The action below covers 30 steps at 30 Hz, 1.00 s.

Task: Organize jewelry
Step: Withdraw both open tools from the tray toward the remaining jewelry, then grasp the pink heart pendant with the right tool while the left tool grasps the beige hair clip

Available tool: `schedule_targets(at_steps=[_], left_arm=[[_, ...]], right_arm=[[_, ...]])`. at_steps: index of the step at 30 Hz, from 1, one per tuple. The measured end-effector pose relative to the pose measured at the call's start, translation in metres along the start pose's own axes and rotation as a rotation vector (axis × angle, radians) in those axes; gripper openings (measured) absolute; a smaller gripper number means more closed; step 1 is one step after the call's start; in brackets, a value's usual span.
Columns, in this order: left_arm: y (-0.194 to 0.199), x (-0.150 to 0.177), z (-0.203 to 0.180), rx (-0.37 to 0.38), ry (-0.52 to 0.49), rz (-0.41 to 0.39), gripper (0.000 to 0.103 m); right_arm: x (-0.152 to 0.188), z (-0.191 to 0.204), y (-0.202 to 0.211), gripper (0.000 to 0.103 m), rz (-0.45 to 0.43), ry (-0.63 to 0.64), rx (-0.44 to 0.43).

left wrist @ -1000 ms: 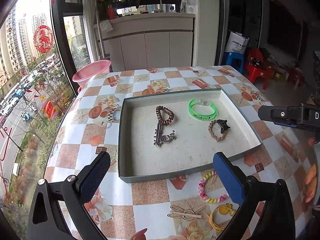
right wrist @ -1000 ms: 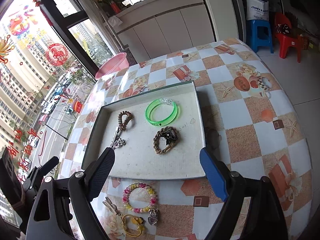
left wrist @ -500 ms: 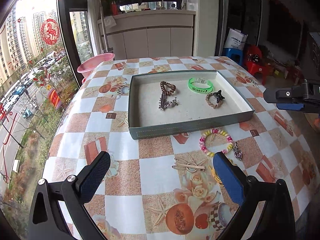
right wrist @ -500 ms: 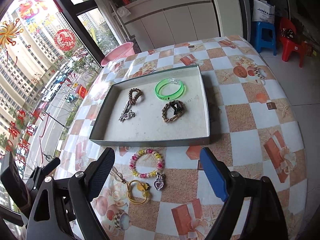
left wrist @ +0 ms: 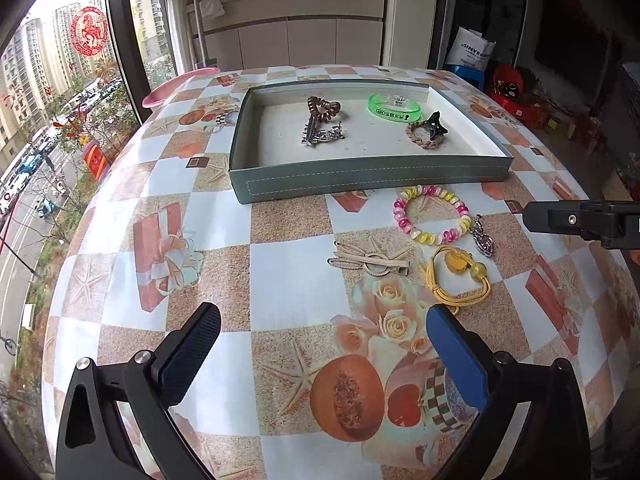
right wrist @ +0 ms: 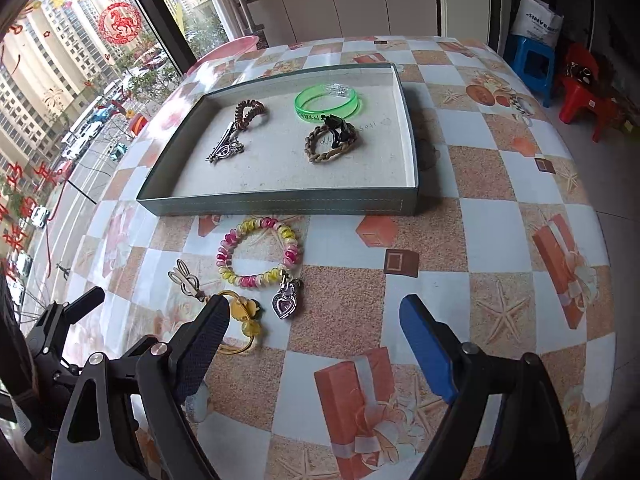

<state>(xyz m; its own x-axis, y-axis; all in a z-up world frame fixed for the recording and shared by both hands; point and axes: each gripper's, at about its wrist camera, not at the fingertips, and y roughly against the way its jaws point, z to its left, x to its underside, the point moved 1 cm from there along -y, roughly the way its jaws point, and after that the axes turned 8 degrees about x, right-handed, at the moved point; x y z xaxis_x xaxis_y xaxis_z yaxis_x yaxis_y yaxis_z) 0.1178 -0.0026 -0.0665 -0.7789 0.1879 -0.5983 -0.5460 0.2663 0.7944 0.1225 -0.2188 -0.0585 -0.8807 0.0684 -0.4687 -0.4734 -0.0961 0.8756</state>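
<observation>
Black tongs, blue pads

Soft daylight enters from the window at about nine to ten o'clock in both views, lighting the table evenly with faint glare on its glossy cloth. The tray throws a weak shadow toward three o'clock. The room at two o'clock stays dim. Fisheye bending curves straight edges strongly near the borders; the corners are vignetted black. Focus is sharp throughout.

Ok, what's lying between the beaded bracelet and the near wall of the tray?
Nothing: in both wrist views only bare tablecloth separates the beaded bracelet from the tray wall.
</observation>
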Motion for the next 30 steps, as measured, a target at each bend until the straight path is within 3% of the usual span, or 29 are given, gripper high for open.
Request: schedule_targets(at_steps=[6, 9, 12, 21, 30], left_arm=[[-0.018, -0.004, 0.009, -0.022, -0.018, 0.035, 0.103], [-0.026, -0.004, 0.007, -0.023, -0.041, 0.052, 0.103], [-0.033, -0.007, 0.004, -0.019, -0.057, 0.059, 0.103], [-0.047, -0.019, -0.005, -0.015, -0.089, 0.061, 0.103], [-0.052, -0.028, -0.013, 0.004, -0.104, 0.057, 0.1]], right_arm=[[0.013, 0.001, -0.013, 0.089, 0.005, 0.076, 0.079], [0.02, 0.002, -0.017, 0.087, 0.006, 0.112, 0.082], [0.023, 0.006, -0.021, 0.079, 0.003, 0.138, 0.076], [0.019, 0.03, -0.038, 0.071, -0.023, 0.214, 0.086], [0.008, 0.04, -0.043, 0.042, -0.058, 0.251, 0.078]])
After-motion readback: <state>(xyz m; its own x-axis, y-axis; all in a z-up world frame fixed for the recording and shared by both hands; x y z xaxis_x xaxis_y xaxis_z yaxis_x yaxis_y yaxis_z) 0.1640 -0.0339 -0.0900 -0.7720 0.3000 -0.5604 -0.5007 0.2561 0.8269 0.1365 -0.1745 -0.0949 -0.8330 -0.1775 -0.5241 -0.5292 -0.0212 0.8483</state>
